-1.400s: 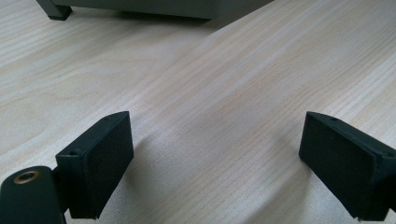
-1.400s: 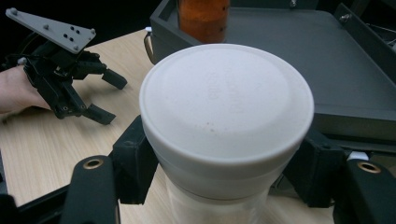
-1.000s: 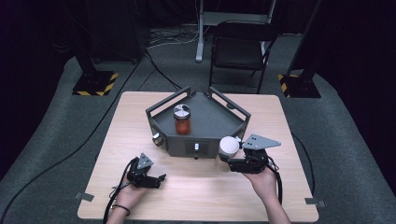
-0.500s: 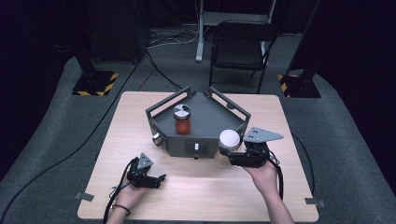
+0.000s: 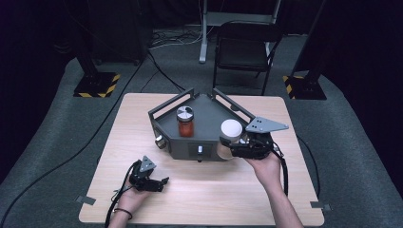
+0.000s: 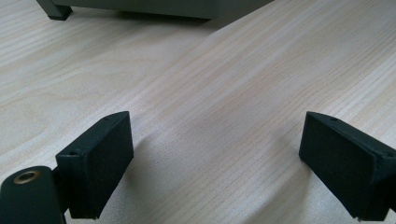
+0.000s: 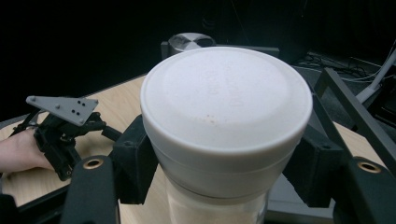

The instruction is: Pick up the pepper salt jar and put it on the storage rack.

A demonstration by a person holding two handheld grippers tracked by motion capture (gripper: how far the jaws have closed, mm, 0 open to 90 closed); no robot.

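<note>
Lifting a white-lidded jar (image 5: 231, 134) toward the grey tray (image 5: 209, 105): the right gripper (image 5: 231, 151) pinches the jar just under its lid, one black jaw pressed on each side, as the right gripper view shows with the lid (image 7: 227, 103) directly ahead of the camera. The jar hangs at the gripper's tip, in front of the tray's near wall, lid at about rim height. Judged from this, the step goes well if the grip is kept firm and level and the base is raised well above the wall before the jar is carried forward, then set down apart from the orange jar (image 5: 185, 122) standing inside the tray beyond the gripper. The held jar's long axis appears nearly upright, lid up and tipped slightly toward the person; its base is hidden by the jaws. The left gripper (image 5: 153, 182) rests on the table (image 5: 247, 194), its jaws spread wide with nothing between them.
</note>
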